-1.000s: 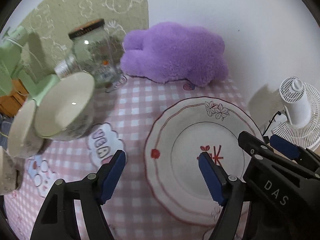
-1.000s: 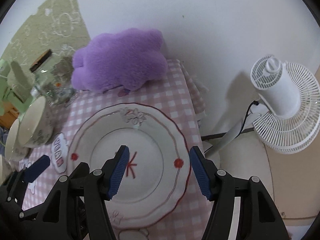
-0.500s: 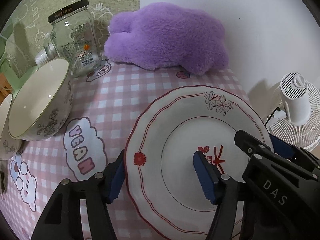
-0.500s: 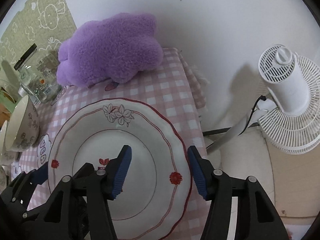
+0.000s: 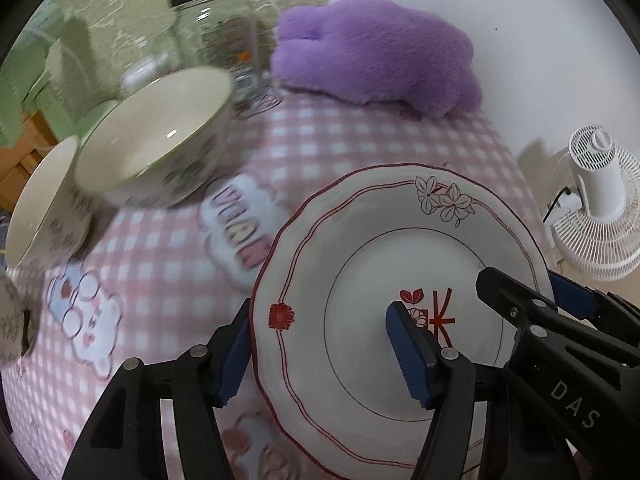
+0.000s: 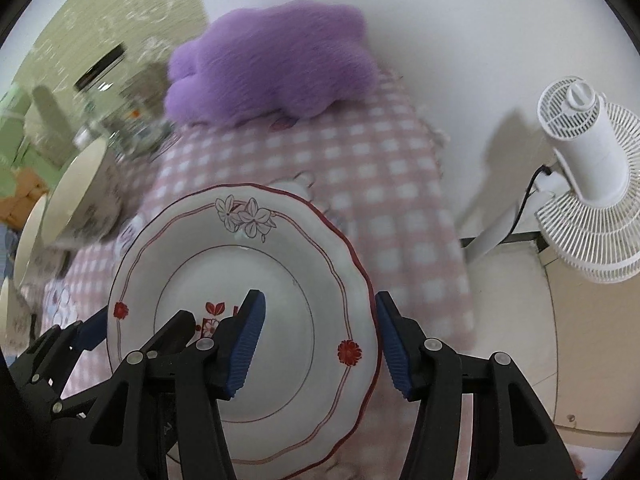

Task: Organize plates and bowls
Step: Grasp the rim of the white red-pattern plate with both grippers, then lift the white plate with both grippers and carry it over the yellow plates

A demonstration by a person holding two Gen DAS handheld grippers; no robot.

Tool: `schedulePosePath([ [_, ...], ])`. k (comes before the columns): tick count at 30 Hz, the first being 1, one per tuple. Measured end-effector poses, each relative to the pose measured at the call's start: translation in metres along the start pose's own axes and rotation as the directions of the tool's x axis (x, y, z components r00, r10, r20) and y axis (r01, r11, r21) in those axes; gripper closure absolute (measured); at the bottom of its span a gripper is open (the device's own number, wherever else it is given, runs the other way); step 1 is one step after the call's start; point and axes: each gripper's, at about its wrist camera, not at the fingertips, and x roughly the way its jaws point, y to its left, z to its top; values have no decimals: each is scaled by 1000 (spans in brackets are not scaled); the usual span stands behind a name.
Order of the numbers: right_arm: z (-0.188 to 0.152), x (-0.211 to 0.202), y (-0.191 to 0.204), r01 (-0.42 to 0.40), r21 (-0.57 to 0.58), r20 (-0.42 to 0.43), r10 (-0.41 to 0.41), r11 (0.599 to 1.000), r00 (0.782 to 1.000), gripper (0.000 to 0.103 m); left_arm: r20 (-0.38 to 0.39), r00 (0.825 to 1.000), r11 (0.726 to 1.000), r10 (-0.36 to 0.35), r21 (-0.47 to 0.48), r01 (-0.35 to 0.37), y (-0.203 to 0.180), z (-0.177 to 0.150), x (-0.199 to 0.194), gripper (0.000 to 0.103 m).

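**Plate straddled on both sides, lift in hand**

You have the scalloped plate [image 5: 404, 280] bracketed by both tools. Your left gripper [image 5: 320, 356] stands with its jaws wide apart across the plate's left rim: one blue pad outside the edge, the other over the well beside the red motif. Your right gripper [image 6: 316, 340] is set the same way across the right rim, one pad over the well, one outside by the red flower. Neither pair is seen pressing on the rim; the gaps are plain, so nothing is clamped yet. Whether the plate rests on the checked cloth surface [image 5: 320, 148] or is raised off it cannot be told.

Judged step: taking up the plate for stacking or relocation. The next move calls for both jaws to close evenly on the rim, then a level carry; an uneven grip on glazed ware may let it tip.

The left view alone gives the large bowl [image 5: 156, 136] clearly, far left of the plate, with a second bowl [image 5: 40, 196] beyond it and a glass jar [image 5: 218, 32] behind. The right view alone shows the cloth's right edge and the whole white fan [image 6: 588, 176] on the floor. Both show the purple plush cushion [image 6: 276, 64] at the far wall.
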Motion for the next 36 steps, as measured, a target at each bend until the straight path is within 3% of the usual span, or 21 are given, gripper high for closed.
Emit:
schedulePosePath([
  [7,-20,-9,20,-25,-24,-28,25,999,999,44,-13,1000,999,-6,-38,6,20,-21,-10,37],
  [10,-24,-10,24,-33,-46,-17,32,998,999,48,-2,1000,999,21,-33,-21,21,-22,-10,52],
  [14,-24,-4,19,-10,-63,-22,9,998,1000,60,-9,1000,998,1,-62,-2,27,-19,-7,51],
  [24,-25,1,25,31,-86,-18,-33,996,999,60,2,1000,998,13,-66,-13,21,-17,-7,45],
  [36,-42,-55,37,52,-88,43,-48,995,998,59,86,996,1000,6,-15,-5,25,-35,-69,45],
])
